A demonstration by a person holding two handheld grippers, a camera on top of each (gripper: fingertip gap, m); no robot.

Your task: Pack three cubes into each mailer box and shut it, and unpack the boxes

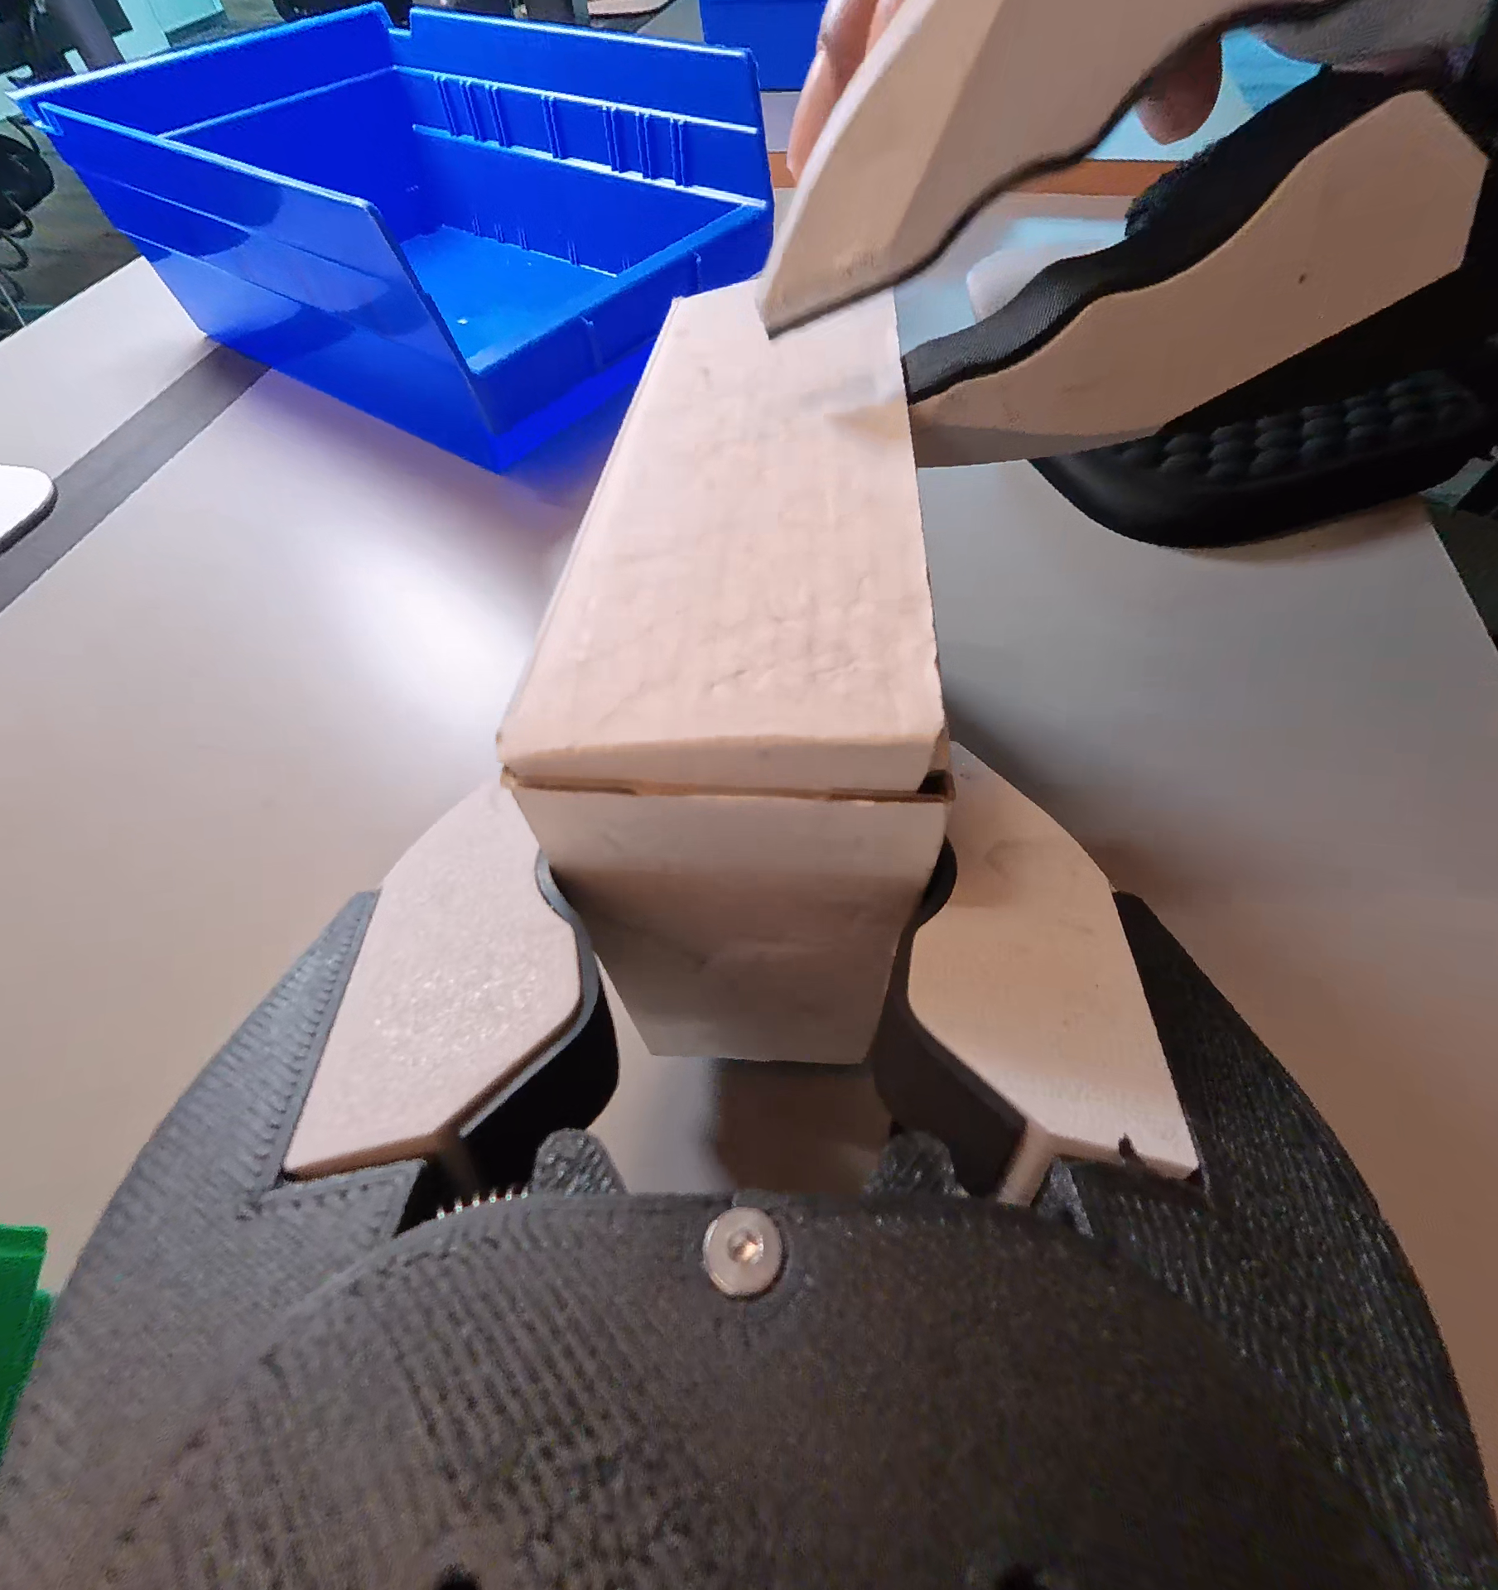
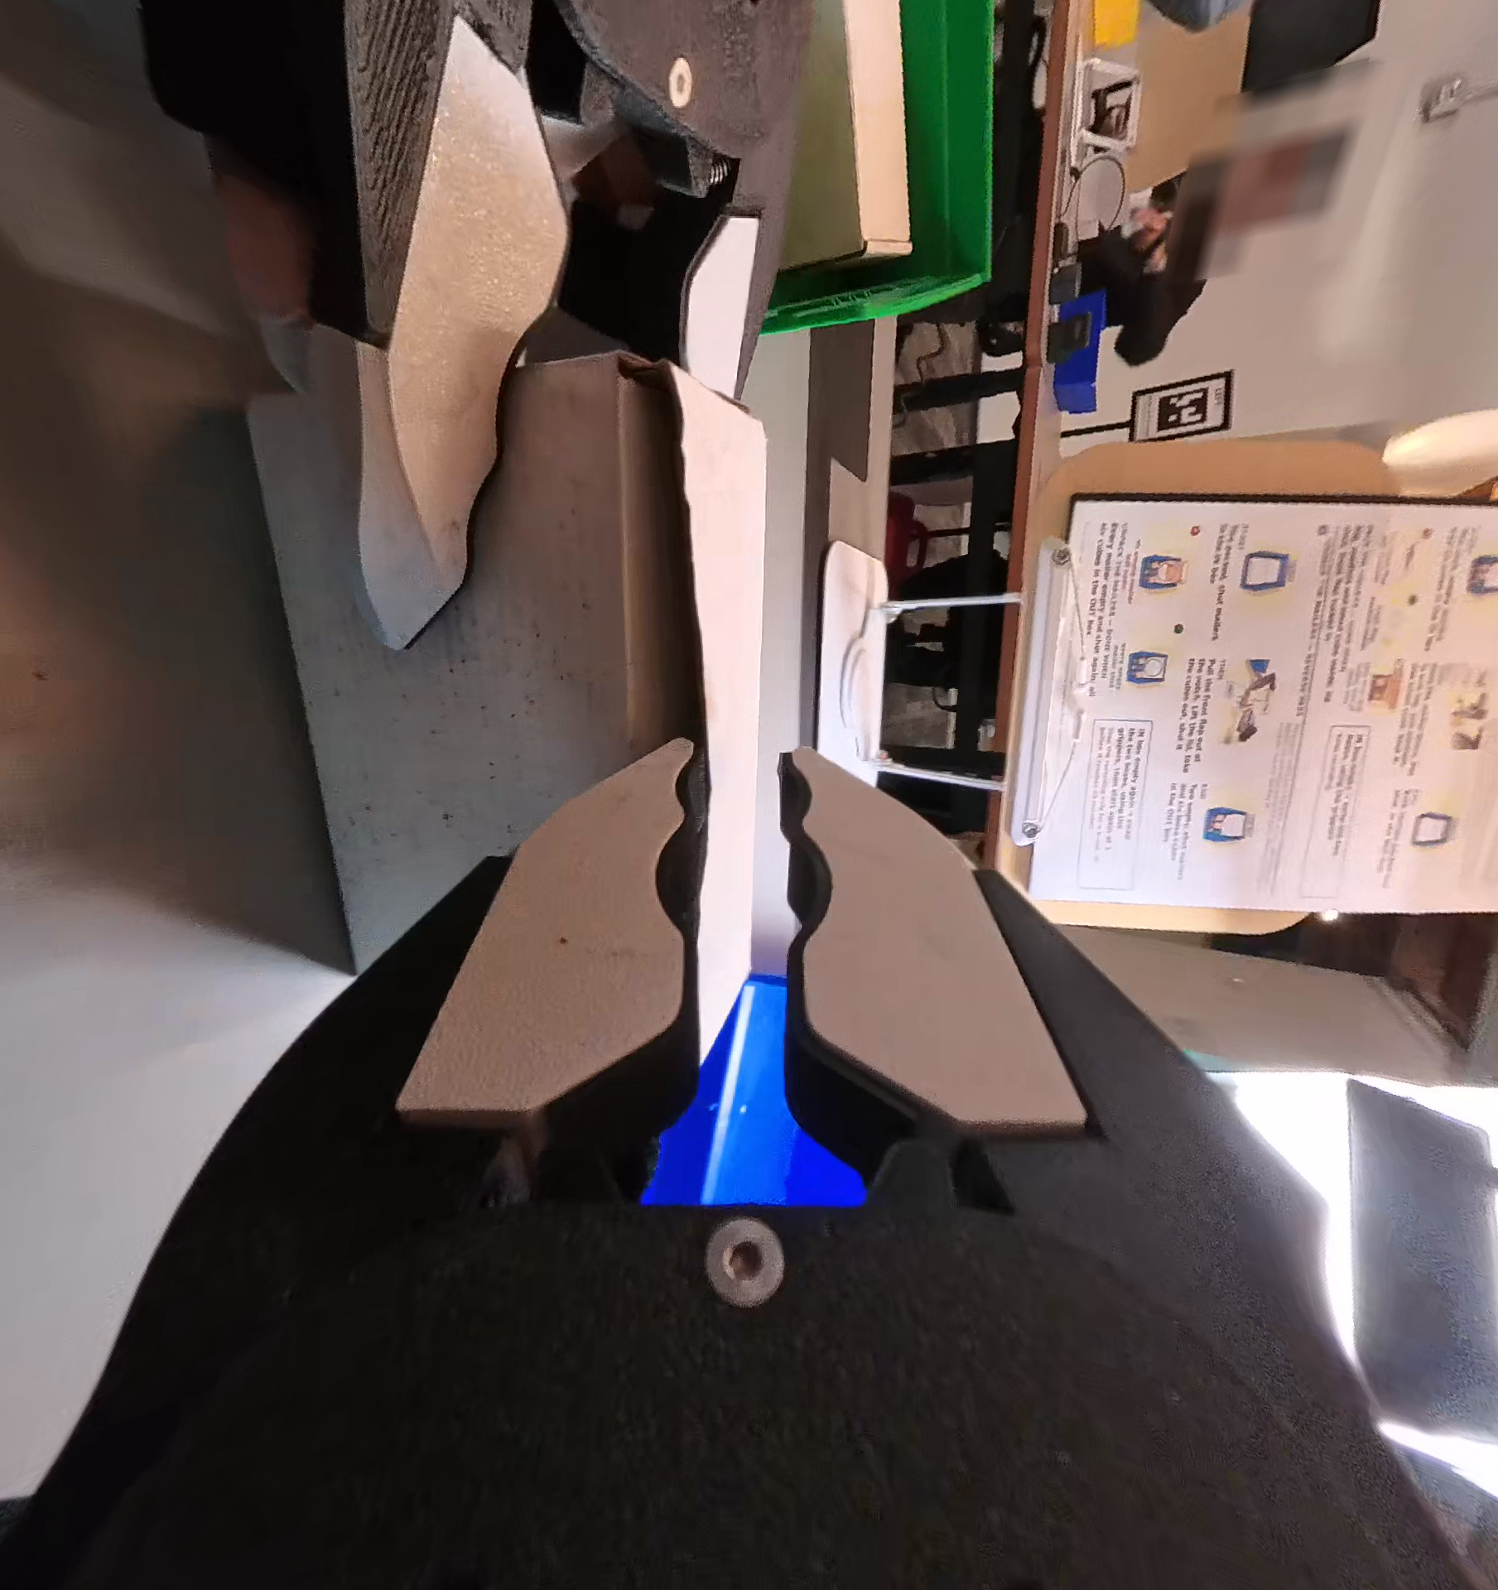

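Broadly, a pale table (image 1: 237,654) is seen carrying everything, w/ a dark strip running across its far-left part. A blue bin (image 1: 435,249) is set on the far left of the table, open side toward the camera, interior bare as far as seen. A green bin (image 2: 943,172) is seen at the far end in the right wrist view, w/ a pale flat box inside; only a green corner shows at the near-left edge of the left wrist view. A clipboard (image 2: 1296,705) w/ a printed sheet is propped to the right in the right wrist view.

The white mailer box (image 1: 754,619) is held off the table near centre, lid down but a thin seam left along its near edge. Its near end is clamped by the left tongs (image 1: 749,938), one finger on each side wall. The right tongs (image 2: 736,852) are at its far end, set narrow; a thin white flap (image 2: 728,688) of the box runs betw. the fingers, touching the left one, w/ a gap on the other side. Cubes can't be made out.
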